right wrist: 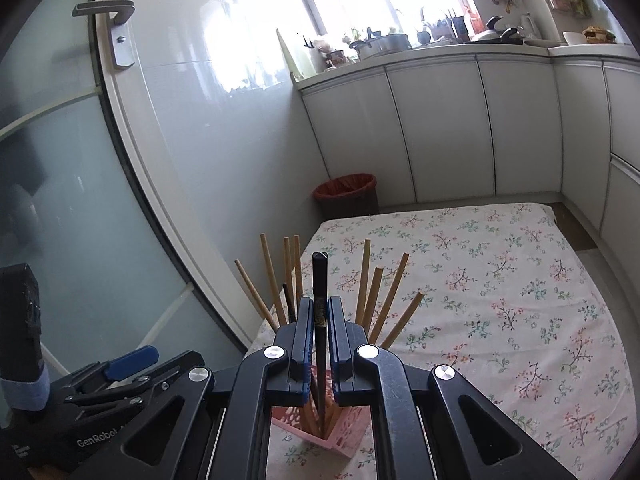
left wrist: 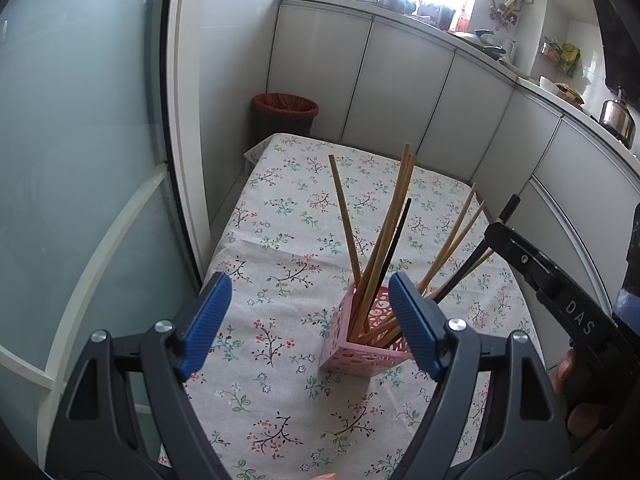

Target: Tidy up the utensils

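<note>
right gripper (right wrist: 320, 316) – fingers clenched on black chopstick (right wrist: 320, 276), its lower end in the pink holder (right wrist: 344, 436) | left gripper (left wrist: 310, 320) – fingers released, empty, holder just beyond right finger | worktop (left wrist: 280, 208)

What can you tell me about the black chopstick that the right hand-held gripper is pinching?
The black chopstick is a thin, dark, glossy stick with a squared-off top end and a faint gold pattern near the grip. It stands almost upright, clamped between the blue pads of the right hand-held gripper, which is shut on it. Its lower end reaches down into the pink holder, among the light wooden chopsticks. Whether its tip touches the bottom is hidden.
</note>
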The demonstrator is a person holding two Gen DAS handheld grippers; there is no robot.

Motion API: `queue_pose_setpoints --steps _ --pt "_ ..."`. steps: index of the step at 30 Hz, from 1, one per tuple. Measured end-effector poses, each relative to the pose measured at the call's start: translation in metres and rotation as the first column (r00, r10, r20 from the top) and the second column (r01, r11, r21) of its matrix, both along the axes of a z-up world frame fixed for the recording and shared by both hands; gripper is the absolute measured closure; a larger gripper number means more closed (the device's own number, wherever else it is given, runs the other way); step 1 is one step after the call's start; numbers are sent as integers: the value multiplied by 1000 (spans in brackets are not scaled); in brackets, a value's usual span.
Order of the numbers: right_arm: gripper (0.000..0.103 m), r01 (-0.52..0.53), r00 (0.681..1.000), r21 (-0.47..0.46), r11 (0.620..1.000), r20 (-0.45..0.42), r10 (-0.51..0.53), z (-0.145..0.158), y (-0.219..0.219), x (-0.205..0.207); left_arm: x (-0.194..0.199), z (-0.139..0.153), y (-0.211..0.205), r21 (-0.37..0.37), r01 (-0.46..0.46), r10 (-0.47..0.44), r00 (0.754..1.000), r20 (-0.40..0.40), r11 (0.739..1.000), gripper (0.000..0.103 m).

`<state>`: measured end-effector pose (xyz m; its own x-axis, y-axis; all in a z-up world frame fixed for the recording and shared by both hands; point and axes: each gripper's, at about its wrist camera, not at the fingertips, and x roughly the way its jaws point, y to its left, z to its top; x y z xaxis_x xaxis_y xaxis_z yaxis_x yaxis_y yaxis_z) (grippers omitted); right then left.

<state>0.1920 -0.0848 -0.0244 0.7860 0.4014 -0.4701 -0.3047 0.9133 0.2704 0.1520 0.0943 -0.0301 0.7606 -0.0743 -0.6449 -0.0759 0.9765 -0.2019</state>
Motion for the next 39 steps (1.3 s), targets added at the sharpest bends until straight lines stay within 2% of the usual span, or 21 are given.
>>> queue_pose_setpoints --steps 12,16,21,25,30,34,36,38,39 --pt "94 2 1000 -25 1000 4 -2 -1 -3 -5 0 -1 0 8 1 -1 1000 1 1000 22" --pt "85 19 999 -37 999 32 -18 9 -6 -13 -1 0 -2 13 3 -3 1000 4 1000 22" --pt "81 56 997 -69 996 63 -52 23 -12 -24 -7 7 -8 22 15 -15 1000 20 1000 22" --pt "63 97 990 -89 991 112 -87 38 -20 -39 -15 18 -19 44 23 -25 999 47 999 22" --pt "58 155 980 -120 981 147 -136 55 -32 -55 -30 35 -30 75 12 -19 995 96 997 14" --pt "49 205 969 -150 967 169 -179 66 -44 -68 -43 50 -36 96 -14 -2 987 158 995 6" --pt "42 222 966 -164 961 172 -193 69 -48 -74 -49 56 -40 110 -32 10 982 190 993 3" --pt "29 248 961 -175 953 167 -219 71 -53 -78 -52 60 -43 127 -52 25 978 206 991 1" --pt "26 258 959 -177 950 165 -230 72 -55 -79 -53 61 -44 134 -60 31 977 211 989 1"
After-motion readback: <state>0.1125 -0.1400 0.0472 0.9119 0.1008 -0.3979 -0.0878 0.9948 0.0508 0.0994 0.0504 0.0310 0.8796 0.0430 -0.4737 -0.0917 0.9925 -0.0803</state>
